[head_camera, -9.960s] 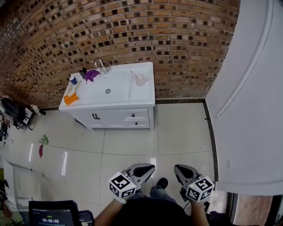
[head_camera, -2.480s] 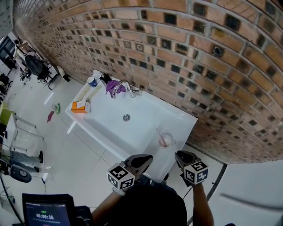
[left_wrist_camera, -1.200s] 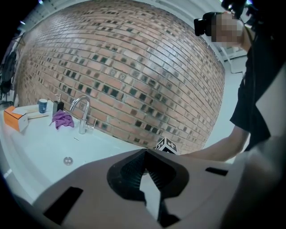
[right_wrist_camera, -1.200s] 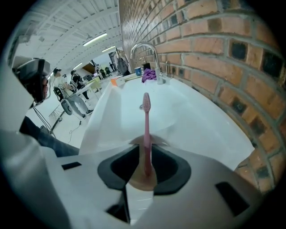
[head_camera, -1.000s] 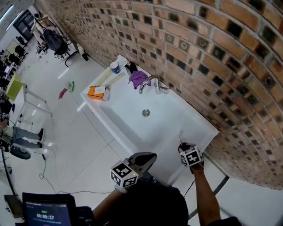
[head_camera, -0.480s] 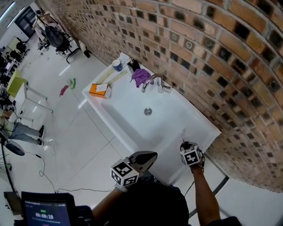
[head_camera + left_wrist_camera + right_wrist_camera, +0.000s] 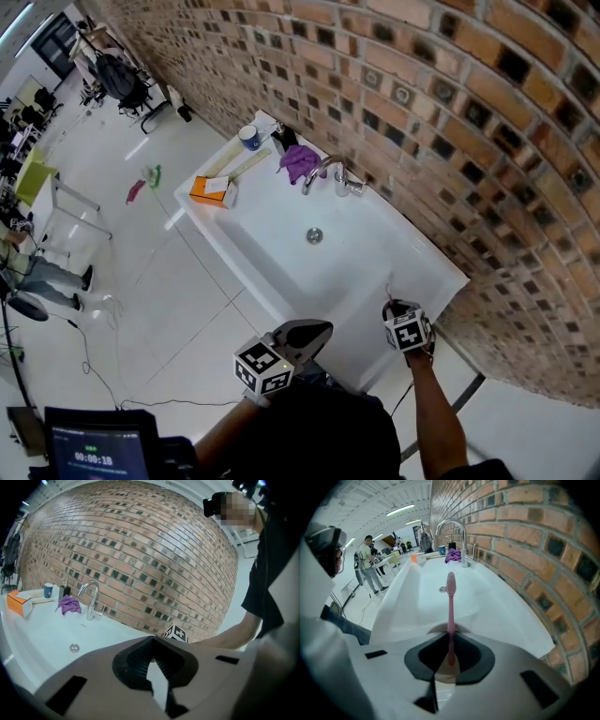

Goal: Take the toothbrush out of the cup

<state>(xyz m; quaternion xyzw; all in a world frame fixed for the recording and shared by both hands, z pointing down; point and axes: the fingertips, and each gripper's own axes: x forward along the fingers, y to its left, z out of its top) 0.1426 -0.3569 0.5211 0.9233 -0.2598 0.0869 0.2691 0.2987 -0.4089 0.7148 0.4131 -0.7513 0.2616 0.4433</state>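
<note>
- Right gripper: jaws pinch the handle of the pink toothbrush, over the sink's right end, by the brick wall.
- Toothbrush: bristle end points along the basin toward the tap.
- Cup: a pale rim shows just past the jaws.
- Left gripper: jaws pressed together, empty, held off the sink's front edge.

Basin lies open ahead of right hand-held gripper; brick wall flanks it, faucet beyond.
</note>
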